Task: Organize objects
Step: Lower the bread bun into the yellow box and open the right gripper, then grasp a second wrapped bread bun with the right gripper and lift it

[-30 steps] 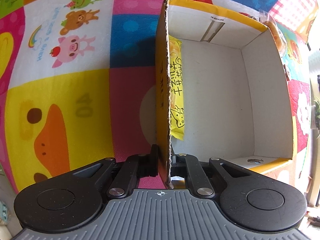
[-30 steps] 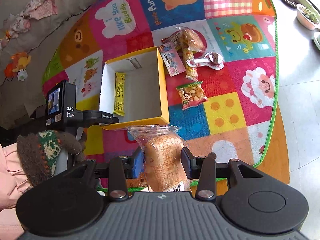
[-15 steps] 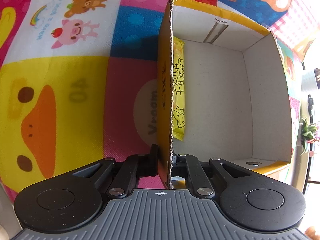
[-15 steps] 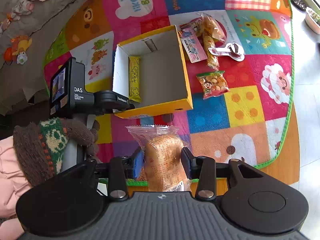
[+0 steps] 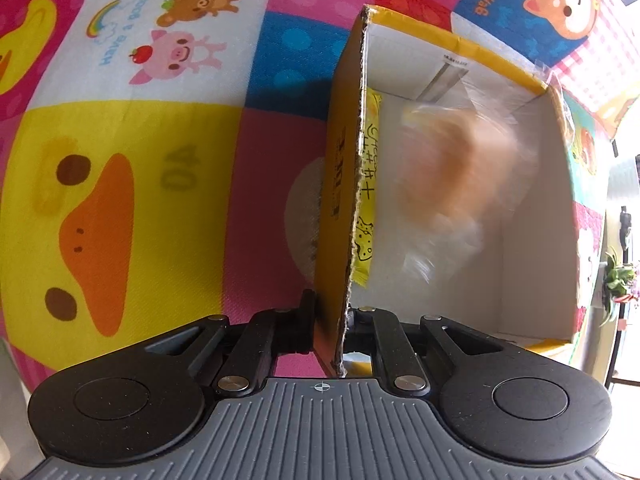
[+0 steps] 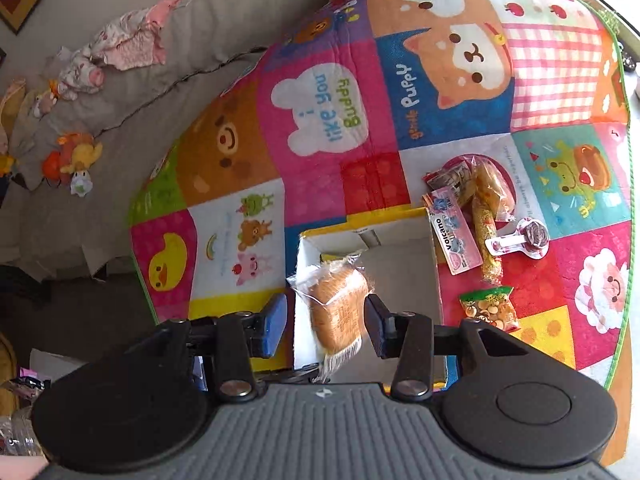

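Observation:
My left gripper (image 5: pixel 330 312) is shut on the near left wall of the yellow cardboard box (image 5: pixel 342 200). A yellow snack bar (image 5: pixel 366 200) lies inside along that wall. A wrapped bread bun (image 5: pixel 452 172) shows as a blur, falling inside the box. In the right wrist view my right gripper (image 6: pixel 325 322) is open above the box (image 6: pixel 434 264), and the bun (image 6: pixel 338 308) is loose between the parted fingers, touching neither.
The box stands on a colourful patchwork play mat (image 6: pixel 328 120). Right of the box lie several snack packs: a pink Volcano pack (image 6: pixel 454 240), a long bag (image 6: pixel 486 216), a lollipop (image 6: pixel 528 236) and a nut bag (image 6: pixel 490 306). A grey sofa (image 6: pixel 160 72) with toys lies beyond.
My right gripper moved over the box and opened, letting go of the bun, which now drops into the box. My left gripper still holds the box wall.

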Tool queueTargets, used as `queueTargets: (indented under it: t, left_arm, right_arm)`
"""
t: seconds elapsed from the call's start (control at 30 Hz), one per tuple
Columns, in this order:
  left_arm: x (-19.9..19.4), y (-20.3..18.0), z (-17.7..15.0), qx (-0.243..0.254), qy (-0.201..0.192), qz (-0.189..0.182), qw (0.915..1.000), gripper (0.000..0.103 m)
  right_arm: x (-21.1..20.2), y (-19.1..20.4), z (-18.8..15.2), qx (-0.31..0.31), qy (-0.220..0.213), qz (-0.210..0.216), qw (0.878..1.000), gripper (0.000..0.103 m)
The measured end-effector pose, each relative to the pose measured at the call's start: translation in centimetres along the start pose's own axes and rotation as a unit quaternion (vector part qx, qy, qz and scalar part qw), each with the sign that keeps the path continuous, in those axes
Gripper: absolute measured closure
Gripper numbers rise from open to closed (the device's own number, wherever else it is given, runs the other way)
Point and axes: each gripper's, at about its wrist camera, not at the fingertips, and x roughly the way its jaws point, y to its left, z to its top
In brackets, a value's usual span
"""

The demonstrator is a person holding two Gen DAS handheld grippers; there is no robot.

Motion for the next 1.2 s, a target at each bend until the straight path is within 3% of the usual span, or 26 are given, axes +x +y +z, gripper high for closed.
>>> queueTargets:
  t: [0.13,0.3,0.53,0.73,0.87,1.03,1.2]
  left_arm:
    - [-0.6,0.3,0.1,-0.012,0.001,0.006,0.9999,0.087]
    - [-1.2,-1.0,1.1,-0.02,-0.015,0.017,0.9995,0.088]
    - [-1.2,-2.0,1.6,-0.029,-0.007,0.05,0.9983,0.09]
    - [-1.4,-3.7,0.6,-0.012,0.01,0.077,0.9969,0.091]
    - [-2.0,-5.2,0.2,0.024,0.008,0.107,0.994,0.091]
    - [-1.9,-7.7,-0.3,0.086,0.002,0.158,0.9836,0.088]
    - [-1.4,-8.3,-0.1,0.054,0.008,0.152,0.9869,0.083]
  right_arm:
    - [-0.8,-2.8,-1.3,-0.024,-0.006,-0.046,0.999,0.052]
    - [-1.0,-8.9,-4.3,-0.031,0.032,-0.097,0.994,0.049]
    - [0.3,-16.5,-5.2,0.001,0.066,-0.112,0.992,0.045]
    - [4.8,-18.8,-0.9,-0.029,0.072,-0.083,0.994,0.041]
    - [9.4,-19.5,3.8,-0.048,0.067,-0.049,0.995,0.039]
    - [16.2,-19.4,9.2,-0.087,0.07,-0.05,0.992,0.037]
    - [21.5,-19.9,12.1,-0.06,0.092,-0.048,0.993,0.037]
